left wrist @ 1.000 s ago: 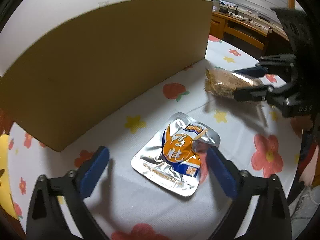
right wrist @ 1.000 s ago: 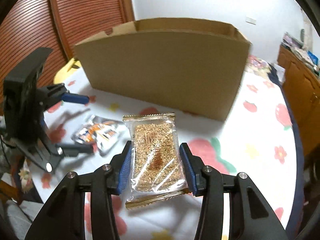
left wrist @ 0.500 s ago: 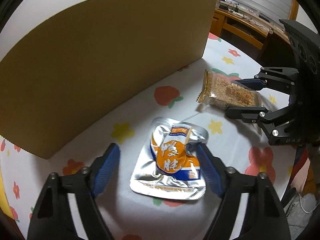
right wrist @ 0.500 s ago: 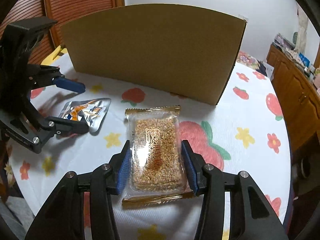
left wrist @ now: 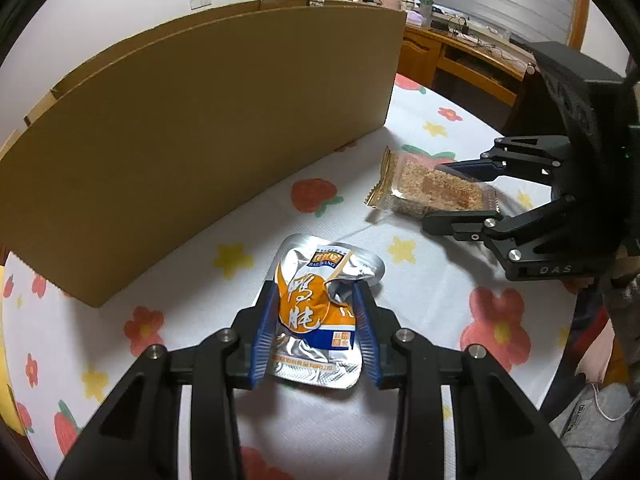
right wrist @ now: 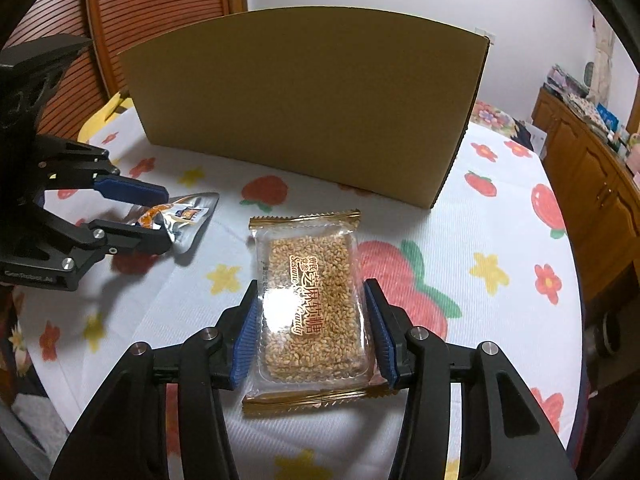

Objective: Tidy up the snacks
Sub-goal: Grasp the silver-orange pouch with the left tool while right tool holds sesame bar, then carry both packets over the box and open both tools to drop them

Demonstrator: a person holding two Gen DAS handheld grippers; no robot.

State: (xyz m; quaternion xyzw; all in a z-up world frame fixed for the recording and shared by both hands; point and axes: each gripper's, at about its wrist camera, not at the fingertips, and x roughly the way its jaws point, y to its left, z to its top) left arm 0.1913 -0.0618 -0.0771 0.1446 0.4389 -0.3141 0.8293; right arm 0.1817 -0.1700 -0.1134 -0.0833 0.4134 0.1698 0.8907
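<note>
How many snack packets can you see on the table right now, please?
2. The silver-and-orange pouch lies between the left gripper fingers; the sesame candy packet lies between the right gripper fingers. The cardboard box may hide more.

2 snack packs: 1 silver-orange pouch near left, 1 sesame candy pack right. 1 cardboard box far. 2 grippers.
</note>
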